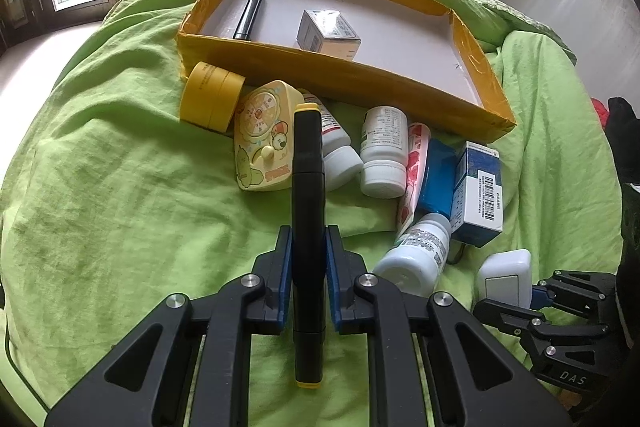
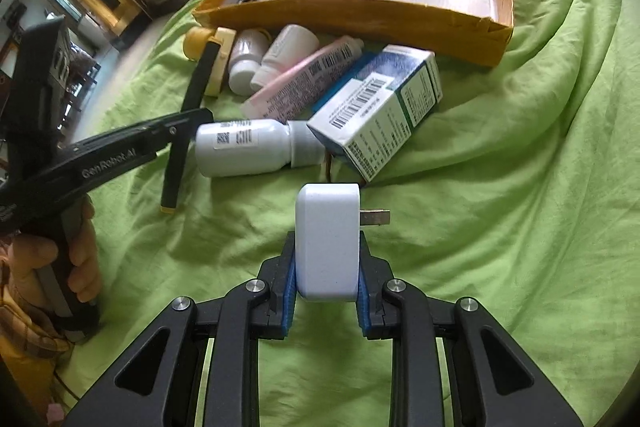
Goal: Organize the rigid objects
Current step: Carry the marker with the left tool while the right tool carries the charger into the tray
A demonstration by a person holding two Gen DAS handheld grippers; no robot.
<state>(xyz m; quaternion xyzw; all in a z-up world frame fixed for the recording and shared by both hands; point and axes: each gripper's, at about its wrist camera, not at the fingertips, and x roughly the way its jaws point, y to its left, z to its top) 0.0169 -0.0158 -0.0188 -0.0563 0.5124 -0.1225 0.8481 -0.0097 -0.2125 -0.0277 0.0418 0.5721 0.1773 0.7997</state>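
My left gripper (image 1: 308,235) is shut on a black marker (image 1: 307,155) with yellow ends, gripped near its middle and held lengthwise above the green sheet. My right gripper (image 2: 326,243) is shut on a white plug adapter (image 2: 327,227), whose metal prongs stick out to the right. The left wrist view shows the adapter (image 1: 505,275) at lower right. A yellow cardboard tray (image 1: 332,75) with a white floor lies behind the pile; it holds a black pen (image 1: 249,13) and a small grey box (image 1: 328,33).
In front of the tray lie a yellow jar (image 1: 210,95), a yellow cartoon toy (image 1: 266,135), white bottles (image 1: 382,151), a pink tube (image 1: 414,163) and a blue-white carton (image 1: 478,191). A person's hand (image 2: 80,259) holds the left gripper's handle. Wrinkled green sheet (image 2: 500,207) covers everything.
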